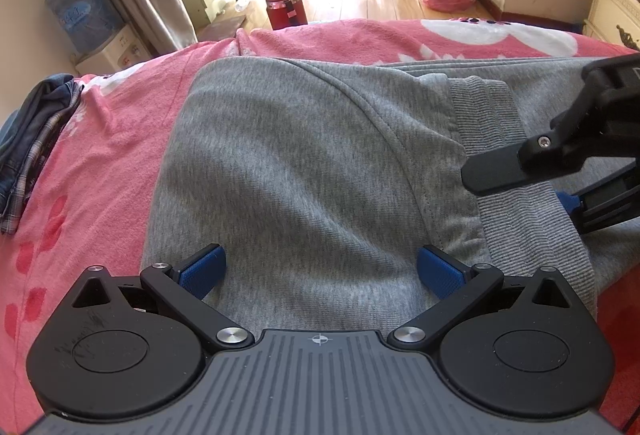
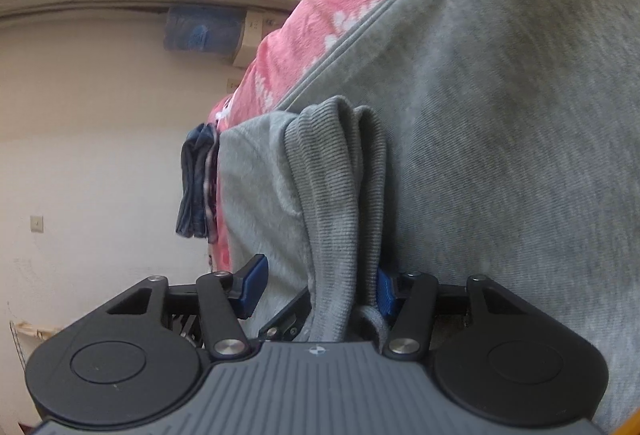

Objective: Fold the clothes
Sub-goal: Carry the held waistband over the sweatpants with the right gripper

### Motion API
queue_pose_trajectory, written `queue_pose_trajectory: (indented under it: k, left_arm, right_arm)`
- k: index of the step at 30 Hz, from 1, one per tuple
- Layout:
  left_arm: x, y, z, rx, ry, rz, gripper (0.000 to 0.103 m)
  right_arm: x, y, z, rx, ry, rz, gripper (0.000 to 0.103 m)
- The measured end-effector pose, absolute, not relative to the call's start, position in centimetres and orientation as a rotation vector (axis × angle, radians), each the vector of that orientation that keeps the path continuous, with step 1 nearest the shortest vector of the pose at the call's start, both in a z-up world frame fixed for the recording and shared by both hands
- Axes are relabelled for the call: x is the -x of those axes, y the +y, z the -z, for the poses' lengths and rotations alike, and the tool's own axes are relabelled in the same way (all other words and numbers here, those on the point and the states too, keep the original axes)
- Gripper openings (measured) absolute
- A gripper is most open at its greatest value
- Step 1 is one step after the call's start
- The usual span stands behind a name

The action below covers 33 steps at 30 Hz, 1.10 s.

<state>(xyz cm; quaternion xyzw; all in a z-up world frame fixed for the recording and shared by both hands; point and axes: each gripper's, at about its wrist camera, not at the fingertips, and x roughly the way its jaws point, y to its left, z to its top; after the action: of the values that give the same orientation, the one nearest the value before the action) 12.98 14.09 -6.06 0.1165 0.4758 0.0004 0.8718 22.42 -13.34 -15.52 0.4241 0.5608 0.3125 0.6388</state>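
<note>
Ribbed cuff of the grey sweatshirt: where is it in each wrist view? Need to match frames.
Left wrist: ribbed cuff right of centre, lying on the grey sweatshirt, beside the right gripper at the right edge.
Right wrist: ribbed cuff at centre, bunched, running down between the open fingers of the right gripper.
Shared landmark: folded denim pile at far left; left of centre in the right wrist view.

a heather-grey sweatshirt (image 1: 288, 163) lies spread on a pink blanket (image 1: 120, 107), a sleeve folded across its body along a diagonal seam. its ribbed hem (image 2: 340, 195), a darker grey, is bunched into upright folds at the garment's edge and hangs in loose pleats.
</note>
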Motion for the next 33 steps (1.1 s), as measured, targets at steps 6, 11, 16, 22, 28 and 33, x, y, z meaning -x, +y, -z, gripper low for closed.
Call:
queue_pose_trajectory:
  k: [6, 11, 16, 22, 28, 33]
  left_arm:
    - [-13.0, 14.0, 6.1, -0.243, 0.995, -0.003, 0.103]
    - [-13.0, 14.1, 6.1, -0.24, 0.994, -0.005, 0.103]
    - [-12.9, 14.3, 6.1, -0.228, 0.99, 0.001, 0.103]
    - [-12.9, 14.6, 6.3, -0.212, 0.988, 0.009, 0.103]
    - [-12.7, 14.9, 6.3, -0.196, 0.977, 0.019, 0.103]
    - [-12.3, 15.5, 5.7, -0.167, 0.952, 0.044, 0.103]
  right_arm:
    - [-22.4, -13.3, 15.7, -0.96, 1.282, -0.705, 0.057]
    - [-21.9, -12.8, 15.0, -0.884, 1.254, -0.697, 0.041]
    - [-21.6, -13.0, 15.0, -0.862, 1.231, -0.701, 0.03]
    - [-21.7, -12.5, 15.4, -0.856, 1.238, -0.678, 0.032]
    - [-21.2, -11.7, 13.9, -0.731, 1.19, -0.684, 0.026]
    - [-21.1, -10.9, 11.7, -0.602, 1.143, -0.727, 0.021]
